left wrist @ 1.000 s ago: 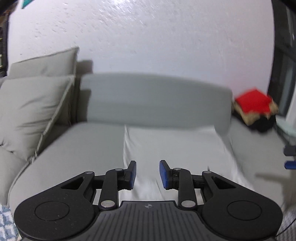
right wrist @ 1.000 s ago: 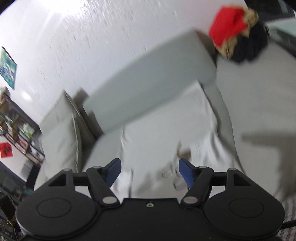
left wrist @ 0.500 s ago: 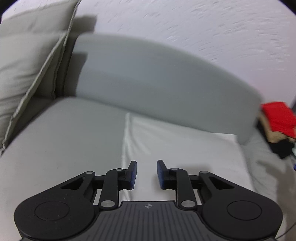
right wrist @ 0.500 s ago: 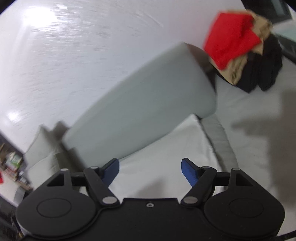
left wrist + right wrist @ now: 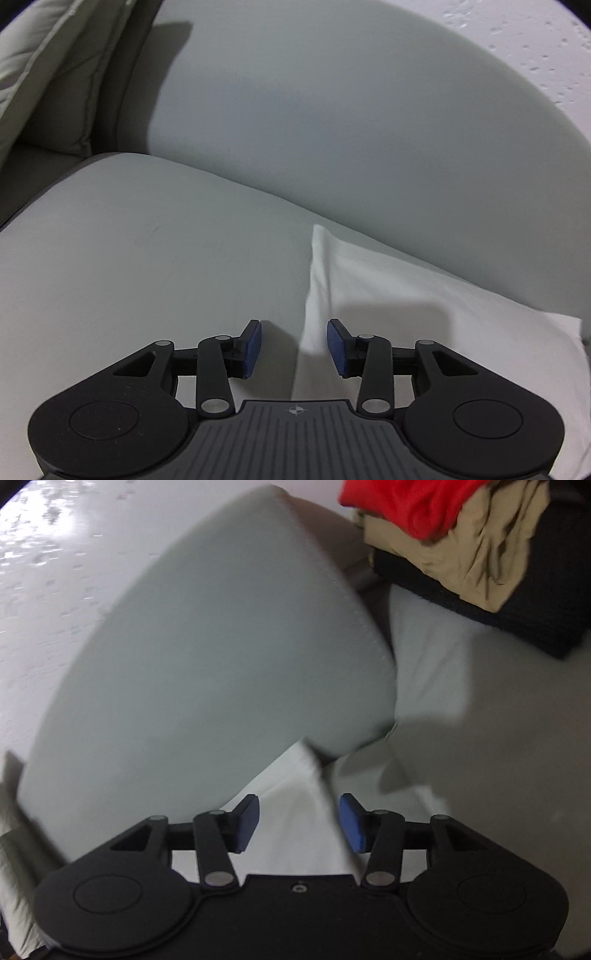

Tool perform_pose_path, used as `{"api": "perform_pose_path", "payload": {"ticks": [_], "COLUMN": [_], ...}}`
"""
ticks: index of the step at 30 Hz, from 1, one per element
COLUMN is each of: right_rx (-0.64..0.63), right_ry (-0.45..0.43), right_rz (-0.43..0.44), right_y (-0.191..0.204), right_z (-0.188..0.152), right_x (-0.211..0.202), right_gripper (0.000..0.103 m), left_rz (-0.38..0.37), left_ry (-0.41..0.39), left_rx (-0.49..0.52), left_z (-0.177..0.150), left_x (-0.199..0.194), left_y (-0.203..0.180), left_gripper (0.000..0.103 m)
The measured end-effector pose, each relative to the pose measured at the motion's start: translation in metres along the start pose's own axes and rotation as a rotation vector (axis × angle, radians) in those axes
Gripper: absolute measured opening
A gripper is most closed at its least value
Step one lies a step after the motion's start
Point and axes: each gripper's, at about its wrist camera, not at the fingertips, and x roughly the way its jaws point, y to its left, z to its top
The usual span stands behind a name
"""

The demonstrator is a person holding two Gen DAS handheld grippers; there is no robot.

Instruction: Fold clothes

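A white garment (image 5: 424, 332) lies flat on the grey sofa seat (image 5: 147, 258), its far edge against the back cushion (image 5: 332, 129). My left gripper (image 5: 293, 347) hovers low over the garment's far left corner. Its jaws are opening, and the cloth's left edge runs beneath the gap without touching the blue pads. In the right wrist view the garment's far right corner (image 5: 295, 786) lies between the fingers of my right gripper (image 5: 299, 823). Those jaws are closing, and the pads still stand apart from the cloth.
Two grey pillows (image 5: 55, 74) lean at the sofa's left end. To the right of the back cushion (image 5: 203, 664) sits a pile of clothes, red (image 5: 399, 502) on tan (image 5: 480, 554) on black (image 5: 517, 616). Bare seat lies on both sides of the garment.
Both grippers have moved forward and down, from over the garment's middle to its far corners by the back cushion. The left jaws now stand wider, the right jaws narrower.
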Motion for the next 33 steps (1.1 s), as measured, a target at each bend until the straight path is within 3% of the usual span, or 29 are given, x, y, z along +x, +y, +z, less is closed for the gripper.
{"api": "perform_pose_path", "payload": {"ticks": [4, 6, 10, 14, 15, 16, 18, 24, 33], "right_rx": [-0.078, -0.115, -0.192, -0.246, -0.272, -0.297, -0.325, -0.282, -0.143], "right_ry": [0.050, 0.072, 0.120, 0.154, 0.153, 0.150, 0.122, 0.005, -0.057], "right_rz": [-0.002, -0.001, -0.009, -0.018, -0.027, -0.035, -0.023, 0.008, 0.083], "right_y": [0.001, 0.004, 0.009, 0.017, 0.020, 0.022, 0.025, 0.036, 0.044], "right_z": [0.013, 0.018, 0.025, 0.024, 0.022, 0.019, 0.013, -0.002, -0.046], "right_x": [0.036, 0.050, 0.071, 0.079, 0.078, 0.077, 0.069, 0.013, -0.148], "right_gripper": [0.046, 0.044, 0.034, 0.033, 0.028, 0.010, 0.005, 0.005, 0.005], "left_rz": [-0.034, -0.059, -0.091, -0.093, -0.076, -0.050, -0.025, -0.026, -0.123], "left_ry": [-0.006, 0.010, 0.032, 0.044, 0.032, 0.010, -0.039, -0.125, -0.198], "left_rx": [0.106, 0.139, 0.198, 0.235, 0.238, 0.240, 0.244, 0.225, 0.085], "left_z": [0.016, 0.023, 0.034, 0.044, 0.043, 0.043, 0.037, 0.024, -0.018], "left_x": [0.017, 0.025, 0.035, 0.045, 0.044, 0.041, 0.029, -0.033, -0.181], "left_y": [-0.010, -0.012, -0.020, -0.031, -0.034, -0.037, -0.038, -0.032, -0.016], "left_gripper": [0.030, 0.020, 0.019, 0.018, 0.004, 0.003, 0.003, 0.003, 0.003]}}
